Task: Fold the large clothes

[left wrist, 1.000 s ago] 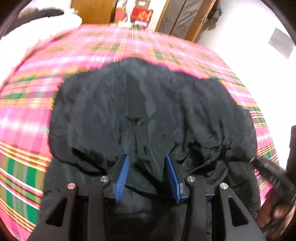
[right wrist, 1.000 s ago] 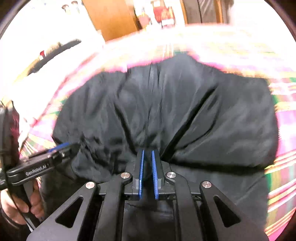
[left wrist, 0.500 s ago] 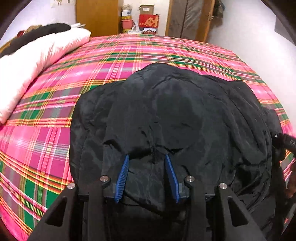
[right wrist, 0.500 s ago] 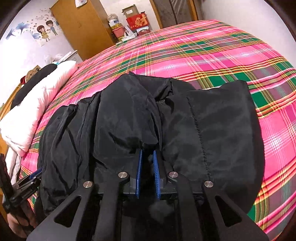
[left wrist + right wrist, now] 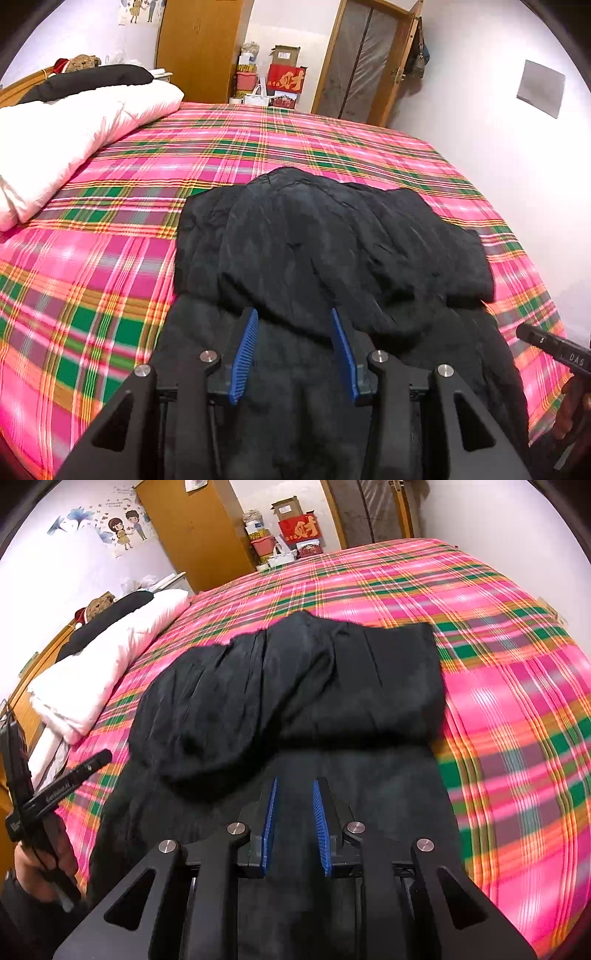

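Lying on the plaid bed cover [image 5: 110,229] is the black jacket [image 5: 332,251], with its far part folded back over the near part, so a thick doubled edge is running across the middle. The left gripper [image 5: 293,350] is hovering just above the near part of the jacket, its jaws wide open and holding nothing. The right gripper [image 5: 293,825] is also hanging over the near part, its jaws open more narrowly and holding nothing. A white duvet [image 5: 66,136] is lying along the left side of the bed, with a black pillow [image 5: 92,79] behind it. A wooden wardrobe [image 5: 199,48] and a red box [image 5: 286,79] are standing by the far wall.
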Available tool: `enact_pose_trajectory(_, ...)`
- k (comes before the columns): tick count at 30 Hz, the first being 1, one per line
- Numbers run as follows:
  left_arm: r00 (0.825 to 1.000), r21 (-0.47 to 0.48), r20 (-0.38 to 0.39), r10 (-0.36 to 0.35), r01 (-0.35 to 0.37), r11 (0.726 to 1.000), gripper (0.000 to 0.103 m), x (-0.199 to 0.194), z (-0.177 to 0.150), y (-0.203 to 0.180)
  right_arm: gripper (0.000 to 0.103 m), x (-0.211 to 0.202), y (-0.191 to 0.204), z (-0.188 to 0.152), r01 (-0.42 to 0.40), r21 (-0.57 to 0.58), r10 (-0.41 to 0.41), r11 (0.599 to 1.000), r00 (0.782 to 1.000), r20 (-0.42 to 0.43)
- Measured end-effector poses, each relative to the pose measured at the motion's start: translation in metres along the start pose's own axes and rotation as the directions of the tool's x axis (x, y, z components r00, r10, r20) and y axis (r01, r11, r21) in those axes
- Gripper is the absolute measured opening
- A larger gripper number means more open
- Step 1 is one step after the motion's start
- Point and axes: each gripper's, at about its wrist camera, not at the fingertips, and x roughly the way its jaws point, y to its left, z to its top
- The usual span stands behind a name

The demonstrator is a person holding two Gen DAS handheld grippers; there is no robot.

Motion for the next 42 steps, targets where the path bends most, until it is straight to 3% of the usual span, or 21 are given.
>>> enact_pose_trajectory(3,1.0,-0.001,-0.007,-0.001,0.001,1.0,0.042,-0.025,-0.02,-0.003,0.021,-0.02,0.001,-0.022,0.006,0.001,-0.006,1.0,1.0,0.004)
enact_pose_trajectory(7,0.999,0.038,-0.04,0.027,-0.026,0.999,0.042,-0.045,-0.046,-0.006,0.045,-0.038,-0.001,-0.05,0.023,0.005,-0.023,1.0,1.0,0.005)
enact_pose_trajectory(15,0.996,0.047,-0.039,0.078,-0.077,0.996,0.042,-0.073,-0.078,0.007,0.046,-0.05,-0.025,-0.088,0.083,0.06,-0.08,0.995,0.996,-0.048)
enact_pose_trajectory(20,0.993,0.03,-0.048,0.11,-0.109,0.994,0.042,-0.075,-0.09,0.018,0.047,-0.053,-0.036,-0.096,0.102,0.099,-0.096,0.99,0.994,-0.06)
enact_pose_trajectory(25,0.985,0.013,-0.087,0.148,-0.148,0.989,0.042,-0.065,-0.102,0.035,0.056,-0.047,-0.042,-0.099,0.133,0.109,-0.124,0.985,0.988,-0.088)
enact_pose_trajectory(36,0.968,-0.087,-0.164,0.19,-0.206,0.975,0.042,-0.043,-0.11,0.078,0.057,-0.033,-0.073,-0.104,0.248,0.182,-0.226,0.951,0.965,-0.134)
enact_pose_trajectory(42,0.957,-0.113,-0.219,0.189,-0.218,0.97,0.044,-0.028,-0.117,0.089,0.058,-0.024,-0.091,-0.109,0.273,0.242,-0.232,0.931,0.955,-0.186)
